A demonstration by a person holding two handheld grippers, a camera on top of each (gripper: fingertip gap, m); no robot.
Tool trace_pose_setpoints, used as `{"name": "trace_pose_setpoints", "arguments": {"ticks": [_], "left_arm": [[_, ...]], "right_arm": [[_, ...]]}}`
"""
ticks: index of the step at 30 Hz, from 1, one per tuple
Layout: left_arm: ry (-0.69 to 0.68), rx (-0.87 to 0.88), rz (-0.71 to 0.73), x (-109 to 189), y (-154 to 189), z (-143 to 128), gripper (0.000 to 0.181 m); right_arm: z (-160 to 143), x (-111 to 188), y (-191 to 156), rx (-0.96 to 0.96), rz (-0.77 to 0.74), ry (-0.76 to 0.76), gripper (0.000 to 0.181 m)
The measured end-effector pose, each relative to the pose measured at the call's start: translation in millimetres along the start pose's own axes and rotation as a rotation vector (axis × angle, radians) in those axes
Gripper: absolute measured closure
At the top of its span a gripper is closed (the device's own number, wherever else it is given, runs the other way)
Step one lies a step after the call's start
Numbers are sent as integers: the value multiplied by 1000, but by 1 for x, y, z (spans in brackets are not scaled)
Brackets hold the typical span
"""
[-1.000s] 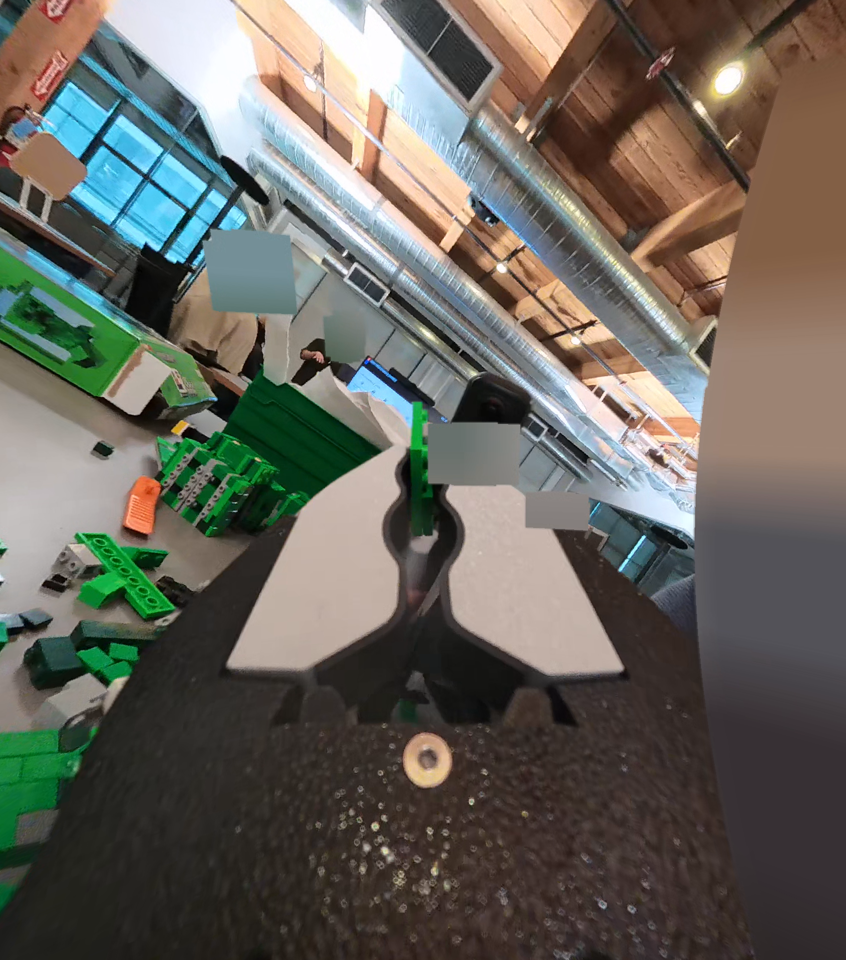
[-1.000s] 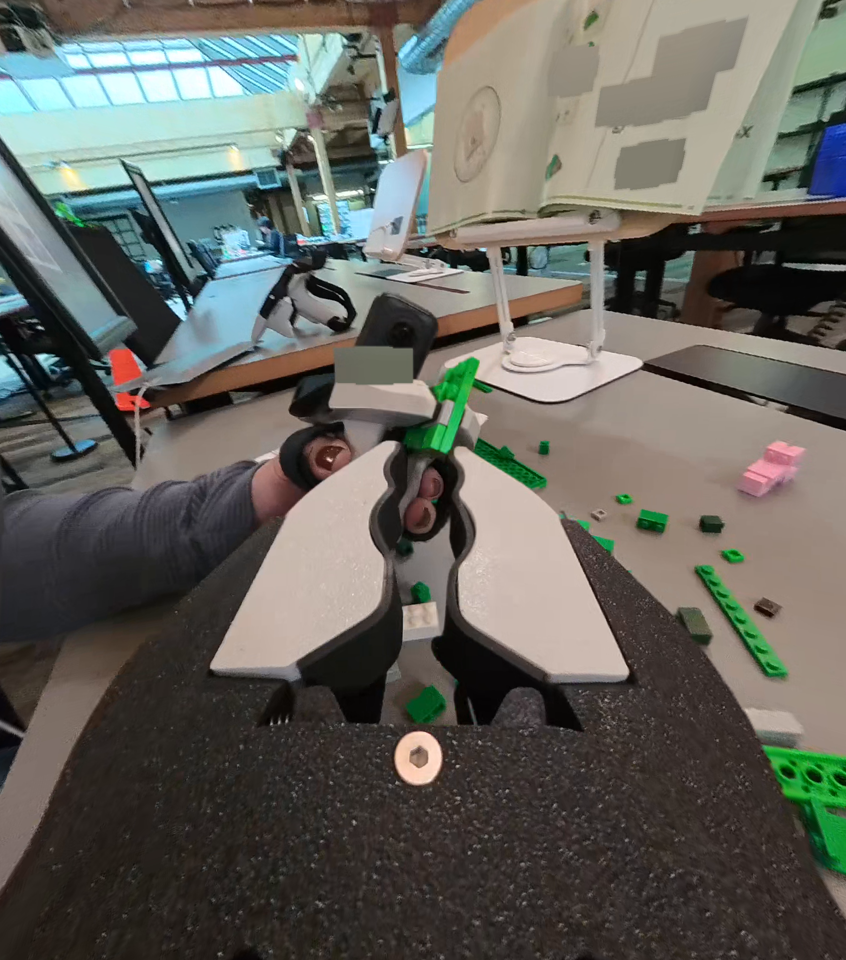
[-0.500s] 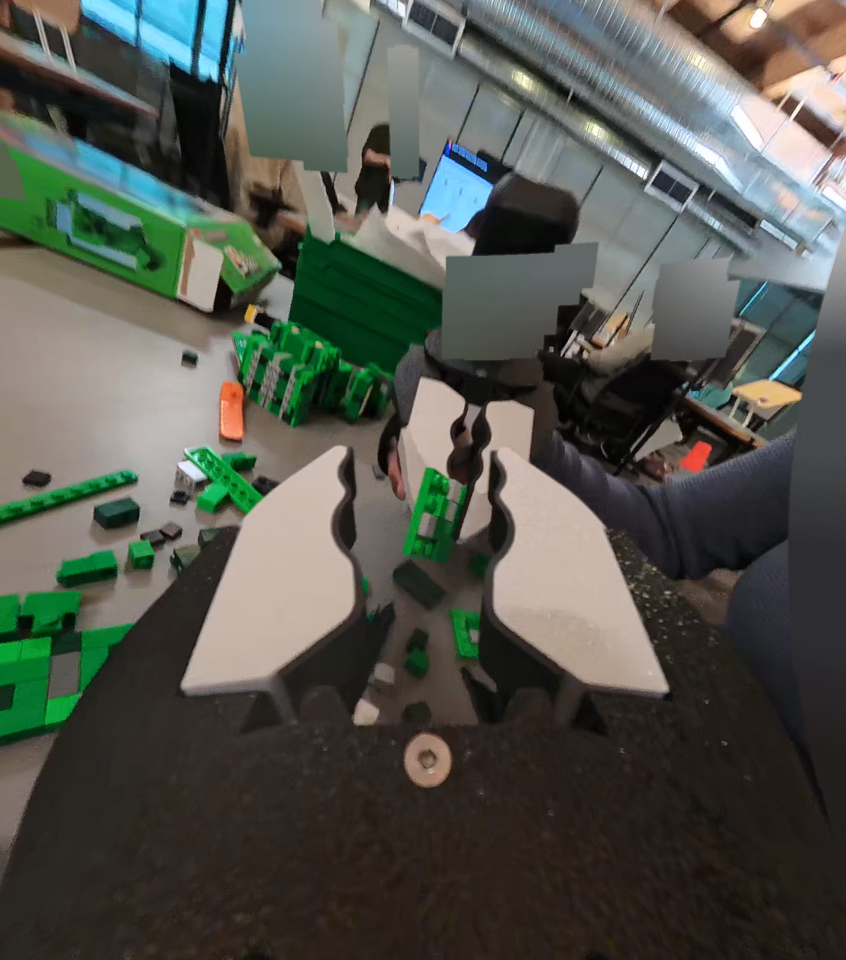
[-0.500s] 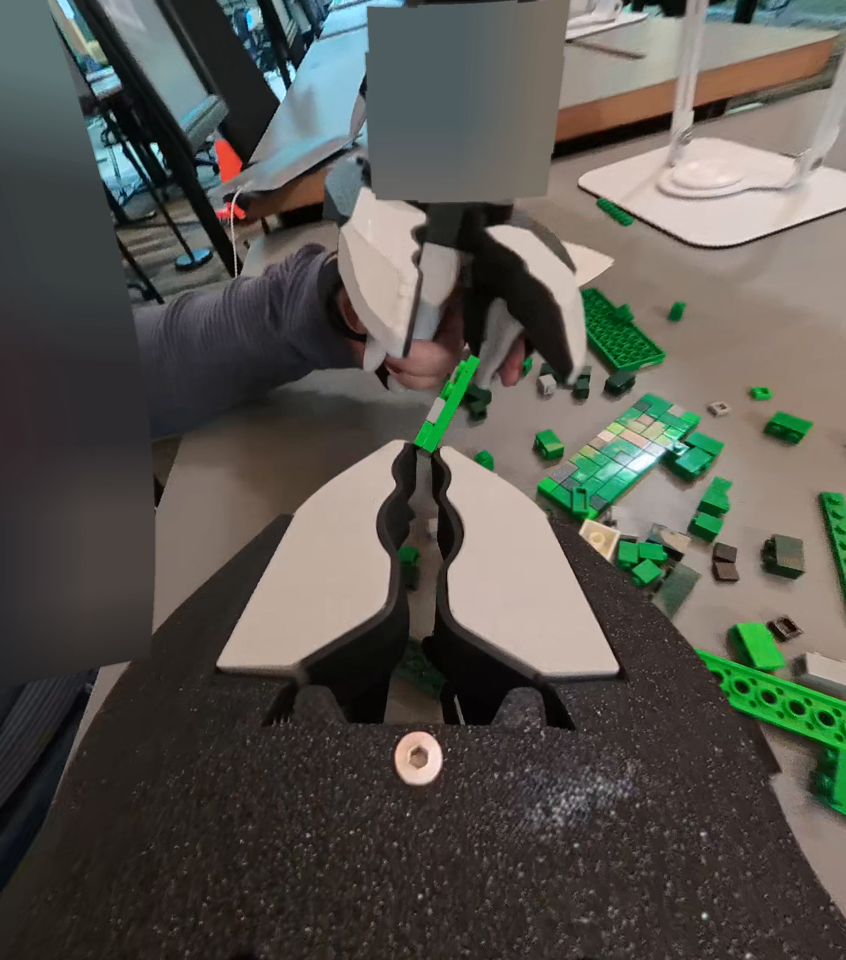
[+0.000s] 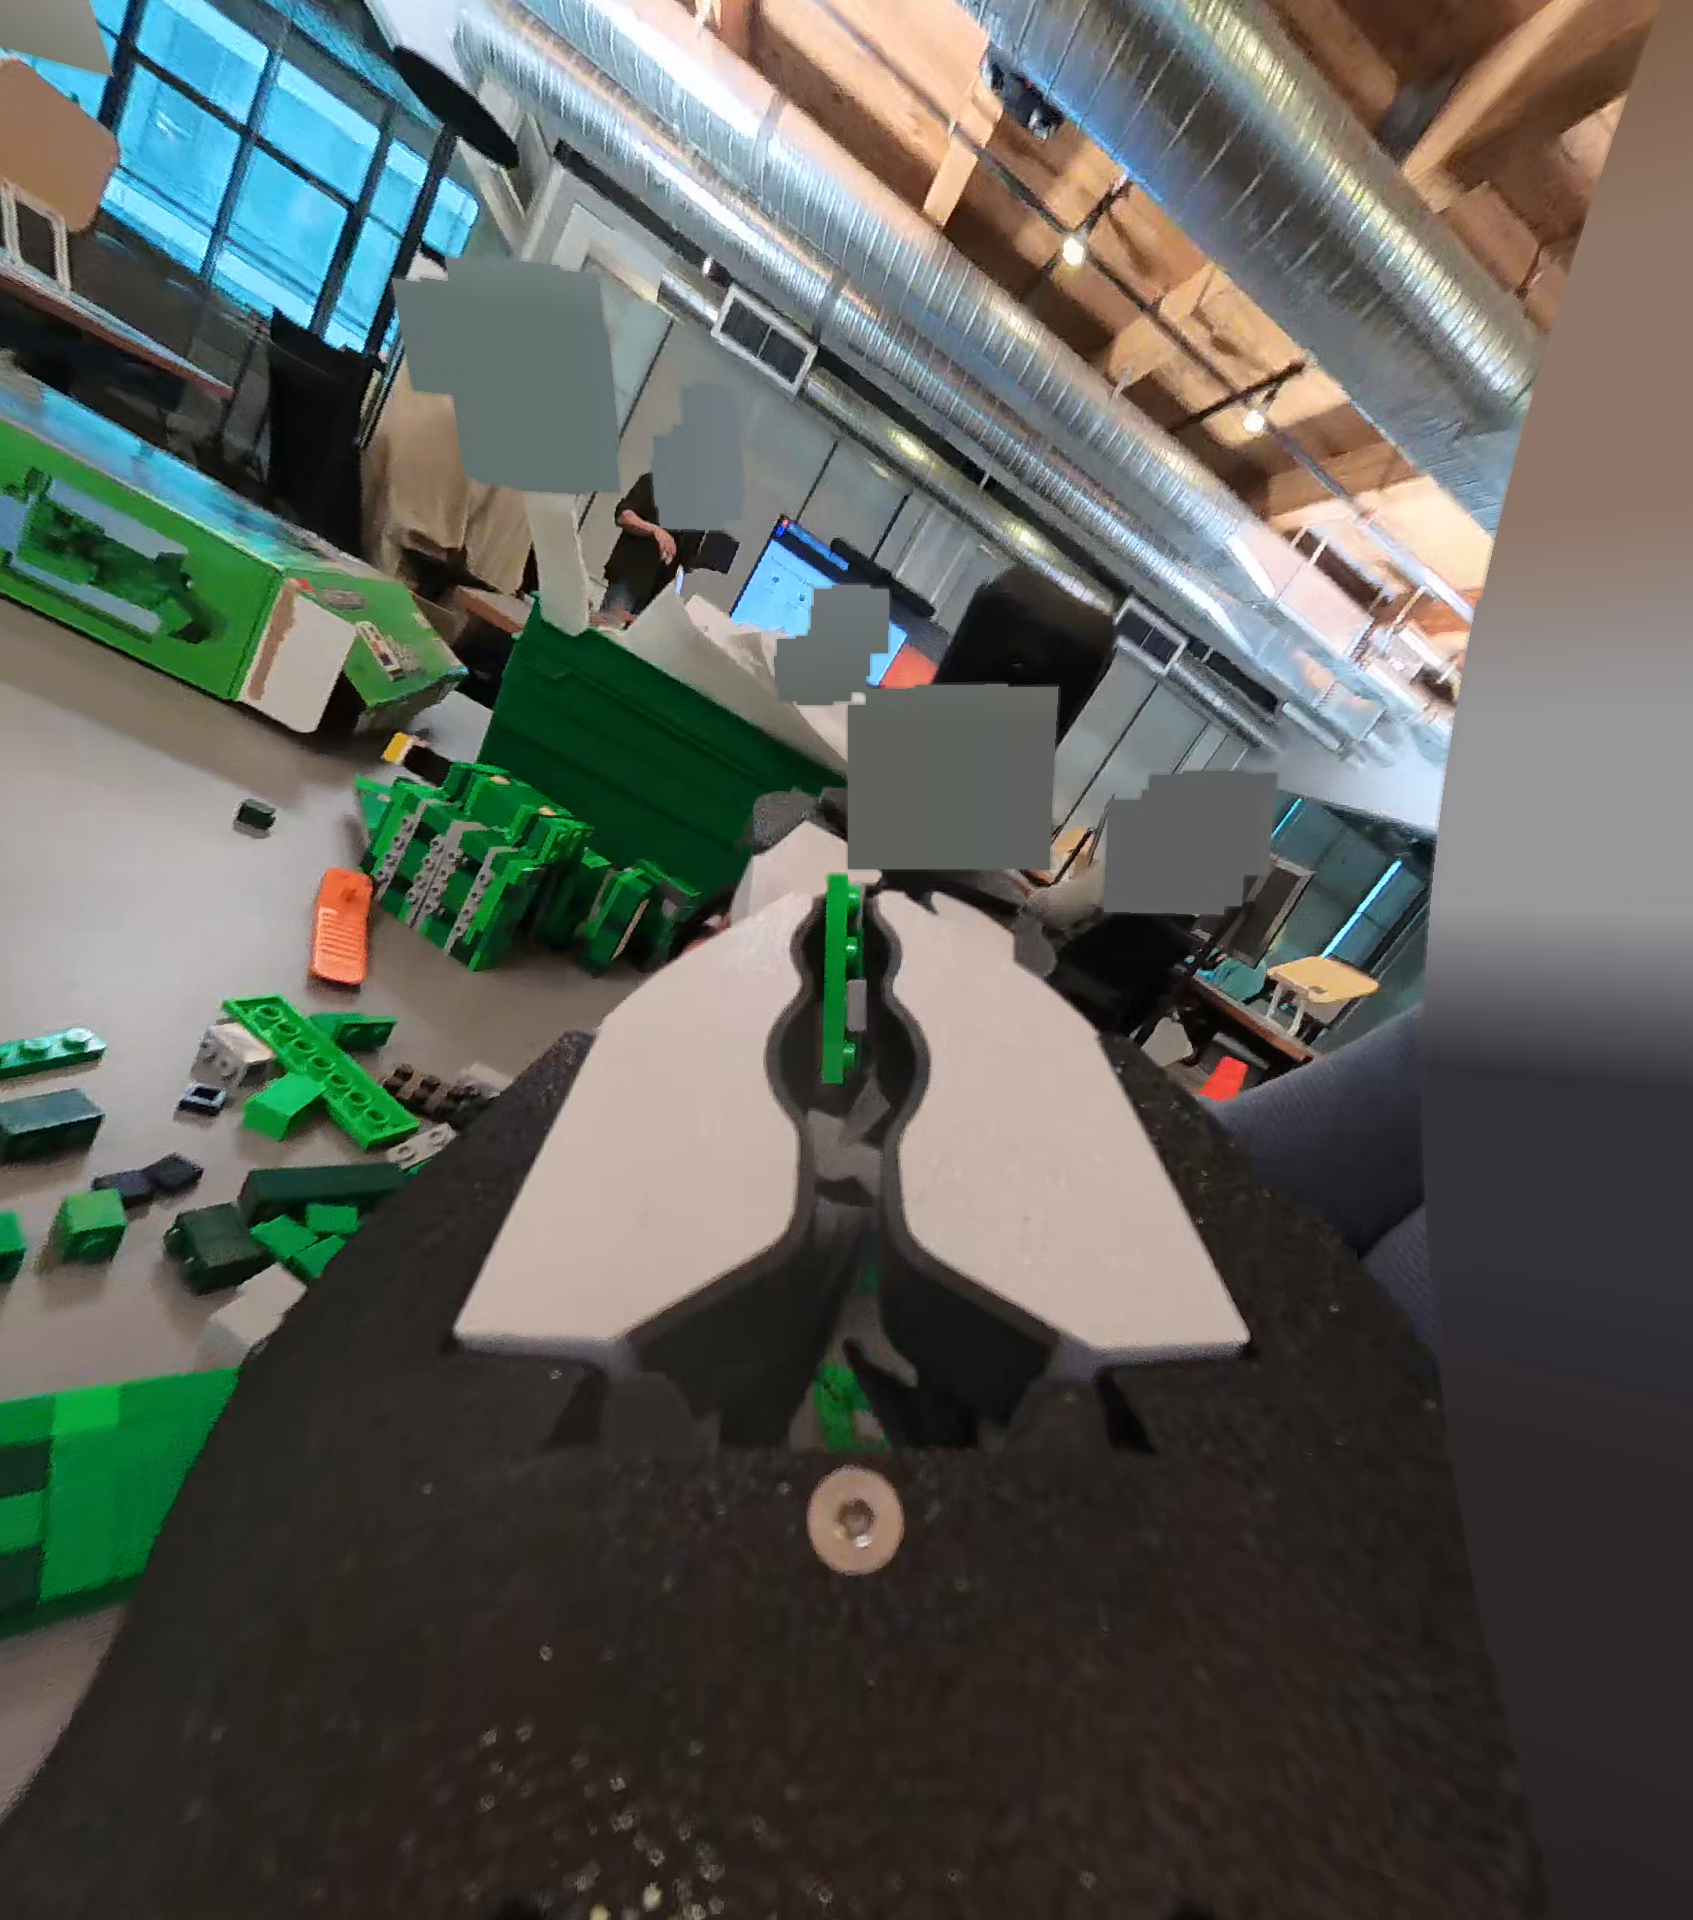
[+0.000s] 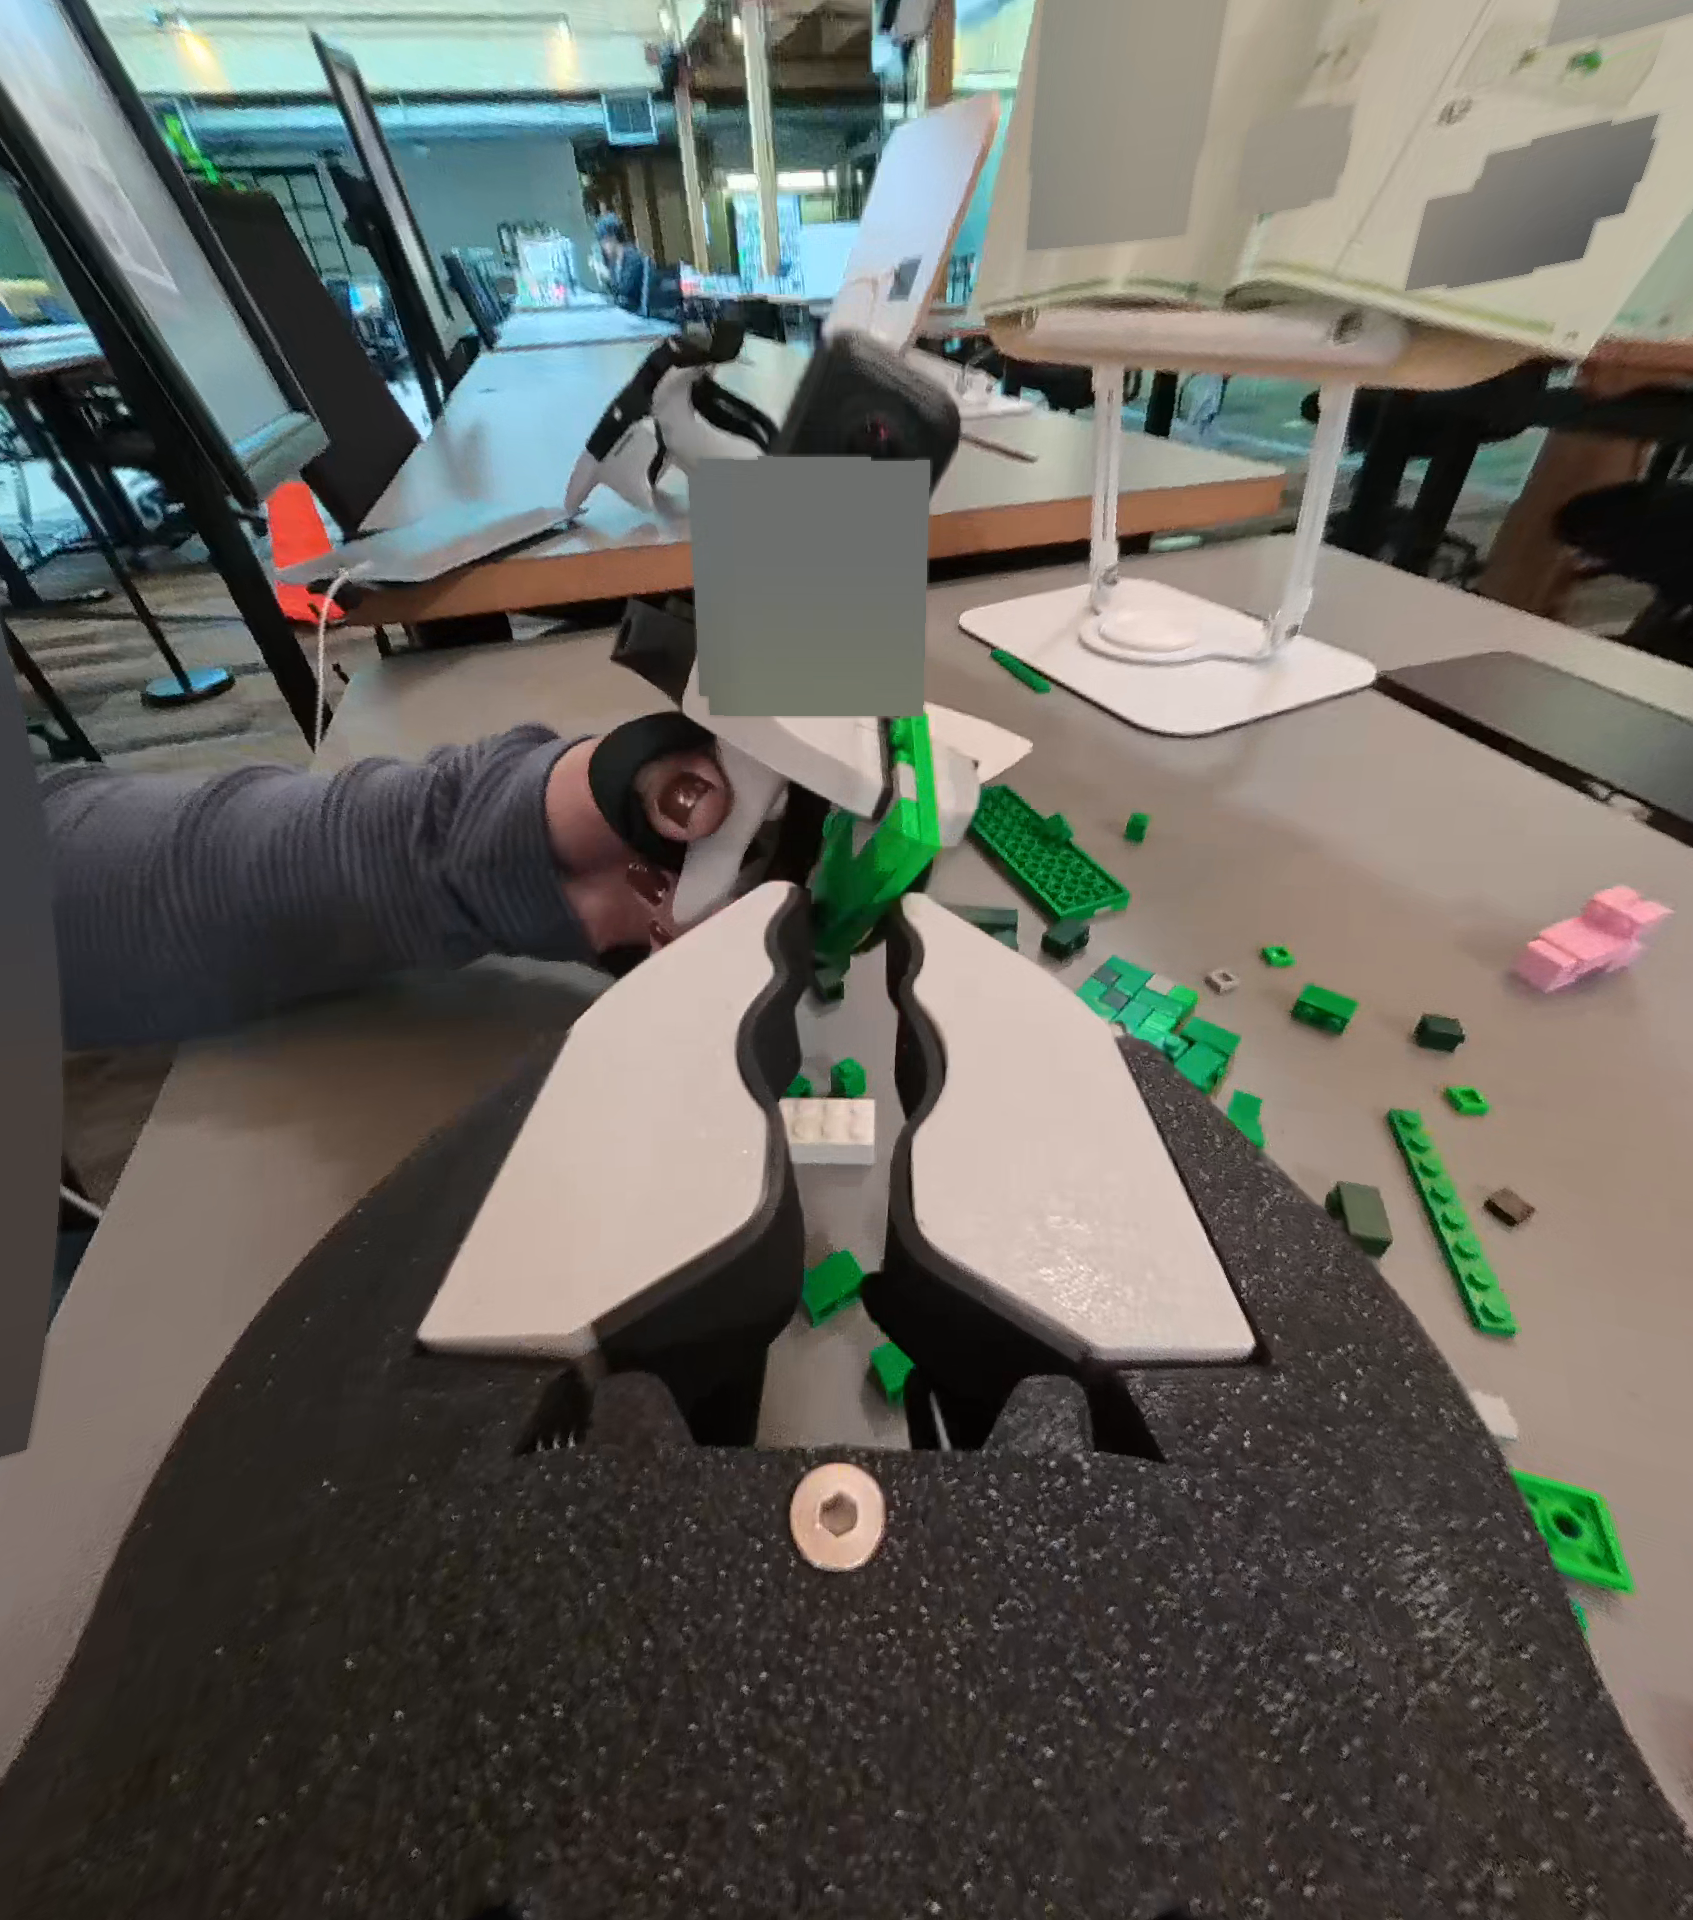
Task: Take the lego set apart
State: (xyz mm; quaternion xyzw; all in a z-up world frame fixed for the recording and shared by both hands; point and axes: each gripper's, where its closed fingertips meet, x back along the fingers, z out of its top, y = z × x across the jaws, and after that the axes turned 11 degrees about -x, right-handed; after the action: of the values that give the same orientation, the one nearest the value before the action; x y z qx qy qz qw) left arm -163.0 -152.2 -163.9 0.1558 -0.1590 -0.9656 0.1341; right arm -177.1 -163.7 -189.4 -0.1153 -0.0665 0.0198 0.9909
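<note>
Green flat lego plate [image 5: 838, 977] pinched in the left hand-held gripper [image 5: 840, 935], raised above the grey worktop [image 6: 1444, 852].
Right hand-held gripper [image 6: 847, 925], slightly parted, straddles its lower end; next, clamp and pry apart.

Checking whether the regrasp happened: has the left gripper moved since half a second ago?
Yes. The left gripper has swung upward; the green box sits lower in the left wrist view, and it now clamps the green plate.

Bare grey table [image 6: 1444, 831]: open strip found between the pink brick figure [image 6: 1590, 940] and the white stand base [image 6: 1169, 665]. Nearer ground is cluttered by loose green bricks [image 6: 1159, 1013] and a long green plate [image 6: 1450, 1216]. Left side is blocked by stacked green assemblies [image 5: 509, 883] and the green box [image 5: 125, 561].
</note>
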Motion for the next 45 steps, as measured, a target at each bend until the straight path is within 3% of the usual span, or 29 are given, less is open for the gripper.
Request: {"name": "trace_pose_setpoints", "arguments": {"ticks": [3, 7, 9, 13, 19, 25, 32, 36, 38, 42, 45], "left_arm": [[11, 67, -81, 0, 9, 3, 172], [-132, 10, -75, 1, 12, -11, 160], [-185, -22, -58, 3, 11, -17, 173], [-133, -39, -37, 4, 8, -11, 175], [-58, 85, -76, 7, 6, -5, 175], [-145, 63, -93, 7, 11, -17, 176], [-155, 130, -87, 2, 7, -24, 172], [-194, 84, -86, -2, 9, -31, 176], [-212, 85, -47, -1, 4, -32, 176], [-208, 185, 85, 4, -16, -35, 176], [-251, 200, 160, 7, -26, -43, 176]], "right_arm": [[4, 3, -5, -29, 55, 11, 174], [-9, 13, -3, -51, 85, -107, 176], [-12, 16, -5, -63, 110, -137, 176], [-5, 15, -3, -58, 85, -91, 174], [6, 14, -1, -14, 44, -6, 174], [19, 18, -2, -37, 54, 91, 174], [17, 21, 1, -58, 54, 66, 175], [15, 24, 3, -88, 65, 51, 175], [14, 23, 9, -49, 12, 47, 174], [6, 21, 34, 301, -314, -51, 132], [0, 15, 35, 533, -439, -130, 126]]}}
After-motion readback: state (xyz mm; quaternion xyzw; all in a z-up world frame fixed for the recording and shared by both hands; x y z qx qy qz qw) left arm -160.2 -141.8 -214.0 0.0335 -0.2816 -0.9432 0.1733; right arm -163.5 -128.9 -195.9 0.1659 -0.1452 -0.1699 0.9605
